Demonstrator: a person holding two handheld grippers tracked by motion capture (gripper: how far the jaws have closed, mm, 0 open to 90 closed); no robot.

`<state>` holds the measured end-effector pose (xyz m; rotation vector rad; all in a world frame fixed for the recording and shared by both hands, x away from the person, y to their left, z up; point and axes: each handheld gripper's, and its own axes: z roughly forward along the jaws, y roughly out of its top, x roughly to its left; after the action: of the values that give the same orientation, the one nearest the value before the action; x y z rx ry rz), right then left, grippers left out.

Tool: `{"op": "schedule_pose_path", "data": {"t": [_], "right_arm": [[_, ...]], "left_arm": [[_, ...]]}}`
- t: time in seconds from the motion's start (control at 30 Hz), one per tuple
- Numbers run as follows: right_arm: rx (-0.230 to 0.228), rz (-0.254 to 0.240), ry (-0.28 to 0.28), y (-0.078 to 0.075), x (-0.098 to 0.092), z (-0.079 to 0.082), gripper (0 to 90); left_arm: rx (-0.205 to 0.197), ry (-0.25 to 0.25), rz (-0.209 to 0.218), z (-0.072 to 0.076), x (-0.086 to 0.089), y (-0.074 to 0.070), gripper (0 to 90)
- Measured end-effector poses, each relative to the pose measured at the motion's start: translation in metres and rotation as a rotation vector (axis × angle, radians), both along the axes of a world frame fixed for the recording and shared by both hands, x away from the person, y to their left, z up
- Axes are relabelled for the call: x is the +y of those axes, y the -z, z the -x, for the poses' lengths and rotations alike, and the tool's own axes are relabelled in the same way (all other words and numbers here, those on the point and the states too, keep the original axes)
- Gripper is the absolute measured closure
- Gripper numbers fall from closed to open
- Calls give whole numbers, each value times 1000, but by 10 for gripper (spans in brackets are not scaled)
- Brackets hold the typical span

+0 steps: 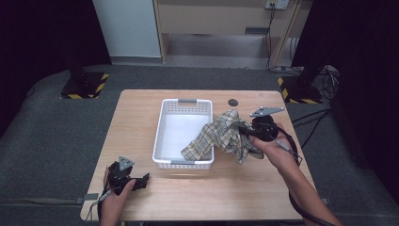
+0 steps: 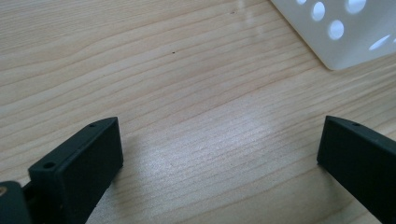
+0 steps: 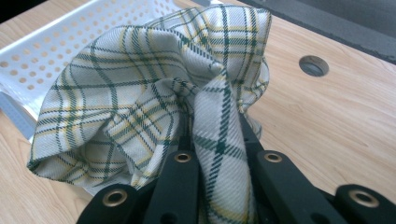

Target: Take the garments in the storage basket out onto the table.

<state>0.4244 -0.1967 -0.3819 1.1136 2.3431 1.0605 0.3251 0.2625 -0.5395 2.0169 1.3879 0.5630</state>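
With the right tool (image 3: 219,158) clamped on a fold of the plaid cloth (image 1: 225,135) draped over the basket's (image 1: 175,104) rim and the left tool (image 2: 219,154) idle and spread wide on the bench (image 1: 136,122), the trailing hem may snag and drag the basket.

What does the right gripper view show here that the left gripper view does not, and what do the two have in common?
The right gripper view shows the plaid cloth pinched between the right gripper's jaws, its bulk bunched over the rim of the white perforated basket, plus a round hole in the tabletop. The left gripper view shows the left gripper with its jaws spread wide over bare wood, holding nothing, near one rounded basket corner. Both share the light wooden table and part of that basket.
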Motion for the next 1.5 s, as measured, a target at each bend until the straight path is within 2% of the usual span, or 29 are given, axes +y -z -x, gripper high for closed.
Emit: {"op": "schedule_pose_path", "data": {"t": [0.43, 0.8, 1.5], "right_arm": [[14, 38, 46, 13, -28, 4, 835], [45, 45, 76, 29, -48, 7, 833], [51, 54, 99, 30, -65, 10, 833]], "left_arm": [[0, 0, 0, 0, 0, 0, 0], [0, 0, 0, 0, 0, 0, 0], [0, 0, 0, 0, 0, 0, 0]]}}
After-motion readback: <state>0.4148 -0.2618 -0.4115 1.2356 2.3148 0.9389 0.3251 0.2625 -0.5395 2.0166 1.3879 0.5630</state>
